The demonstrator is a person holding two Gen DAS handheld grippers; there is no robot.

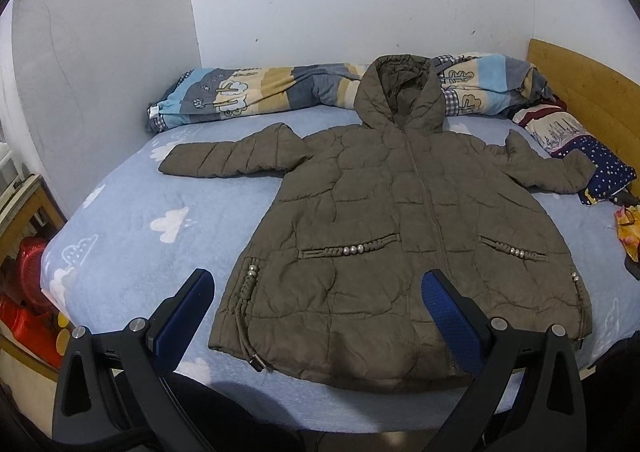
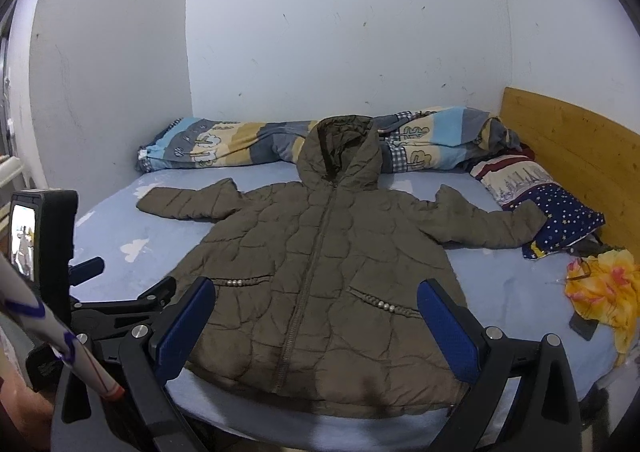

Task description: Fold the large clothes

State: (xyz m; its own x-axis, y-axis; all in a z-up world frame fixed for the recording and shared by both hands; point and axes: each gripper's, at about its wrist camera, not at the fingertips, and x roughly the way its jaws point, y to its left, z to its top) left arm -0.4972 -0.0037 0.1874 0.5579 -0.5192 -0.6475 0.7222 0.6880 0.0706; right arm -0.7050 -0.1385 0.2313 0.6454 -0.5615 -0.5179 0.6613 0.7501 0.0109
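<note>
An olive-brown quilted hooded coat [image 1: 392,236] lies flat and front up on the light blue bed sheet [image 1: 132,236]. It is zipped, with both sleeves spread out and the hood towards the wall. My left gripper [image 1: 318,278] hovers open above the coat's hem, its blue pads wide apart over the left half, and holds nothing. The right wrist view shows the same coat [image 2: 320,276], with my right gripper [image 2: 316,286] open over its lower middle and also holding nothing. The left gripper [image 2: 124,280] shows at that view's left edge, beside the coat's left hem.
A rolled striped quilt [image 1: 260,91] lies along the wall behind the hood. A star-patterned pillow [image 1: 596,163] touches the right sleeve, near the wooden headboard [image 1: 580,91]. A yellow flowered cloth [image 2: 604,292] lies on the bed's right. Red items [image 1: 28,292] sit left of the bed.
</note>
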